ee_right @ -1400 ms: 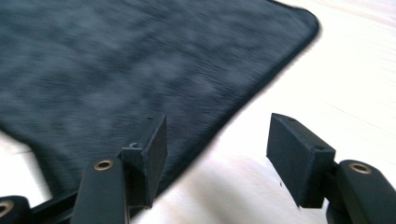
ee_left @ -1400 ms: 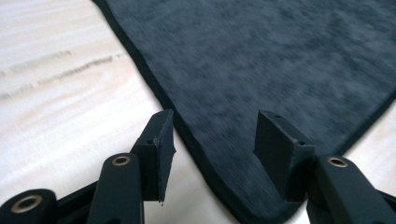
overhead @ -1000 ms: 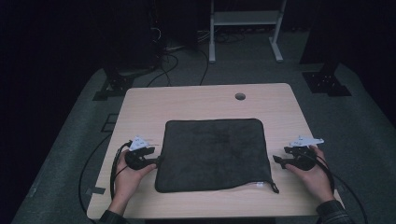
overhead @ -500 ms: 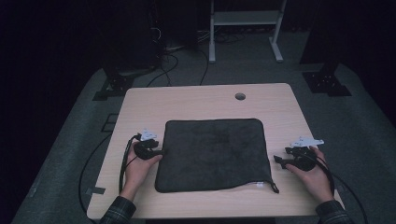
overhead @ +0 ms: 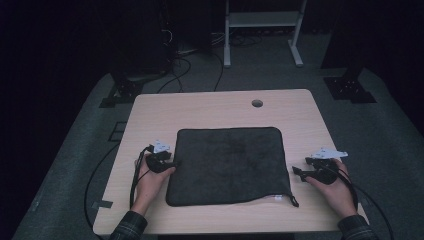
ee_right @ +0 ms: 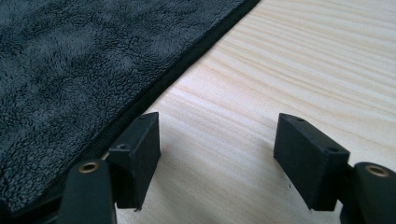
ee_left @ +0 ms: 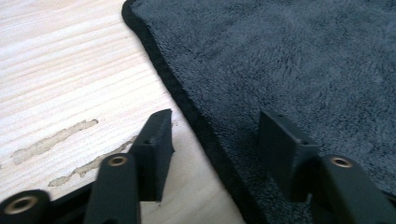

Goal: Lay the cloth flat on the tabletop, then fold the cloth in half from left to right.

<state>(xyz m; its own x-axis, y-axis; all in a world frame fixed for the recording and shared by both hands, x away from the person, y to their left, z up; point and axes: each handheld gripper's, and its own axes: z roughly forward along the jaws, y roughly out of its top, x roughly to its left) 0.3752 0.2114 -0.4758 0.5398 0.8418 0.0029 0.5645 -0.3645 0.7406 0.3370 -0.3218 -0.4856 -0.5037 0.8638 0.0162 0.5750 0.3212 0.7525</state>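
A dark grey towel (overhead: 230, 165) lies flat in the middle of the wooden table (overhead: 210, 107). My left gripper (overhead: 169, 164) is at the towel's left edge. In the left gripper view its jaws (ee_left: 215, 121) straddle the towel's black hem (ee_left: 187, 105), one over wood, the other over the towel (ee_left: 303, 60). They have just been closing and stand open, with the hem between them unpressed. My right gripper (overhead: 298, 172) rests near the towel's right edge. Its open jaws (ee_right: 217, 121) are over bare wood, with the towel (ee_right: 70, 70) just beside one fingertip.
A round cable hole (overhead: 257, 103) sits near the table's far edge. A small loop tag (overhead: 294, 201) sticks out at the towel's front right corner. Cables trail from both grippers off the front edge. A white frame (overhead: 260, 20) and black stand feet (overhead: 350, 87) are on the floor behind.
My left hand has moved right, up to the towel's left edge, so its gripper now reaches the hem. The right hand and the towel have not moved.
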